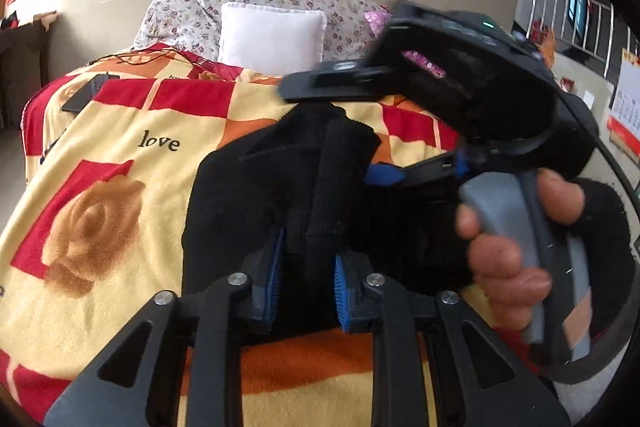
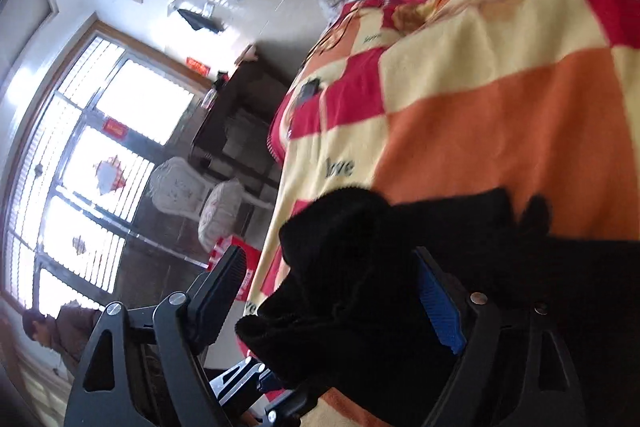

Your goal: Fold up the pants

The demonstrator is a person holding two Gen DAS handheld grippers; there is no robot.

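Black pants [image 1: 256, 195] lie bunched on the checked blanket [image 1: 120, 131] of a bed. My left gripper [image 1: 310, 283] is shut on a raised fold of them, its blue pads [image 1: 276, 279] pressing from both sides. The right gripper [image 1: 332, 131] hovers over the far end of the pants, held by a hand [image 1: 512, 227], its jaws wide apart. In the right wrist view the right gripper [image 2: 332, 291] stands open. The pants [image 2: 360, 267] hang between its fingers and rest against the right blue pad [image 2: 436, 307]. The left finger [image 2: 224, 279] is clear of the cloth.
A white pillow [image 1: 272, 35] and floral bedding [image 1: 180, 15] lie at the bed's head. A small dark flat object [image 1: 86, 95] rests on the blanket's left side. Beyond the bed's edge are white chairs [image 2: 180, 191], a dark cabinet [image 2: 240, 107] and a person [image 2: 52, 331].
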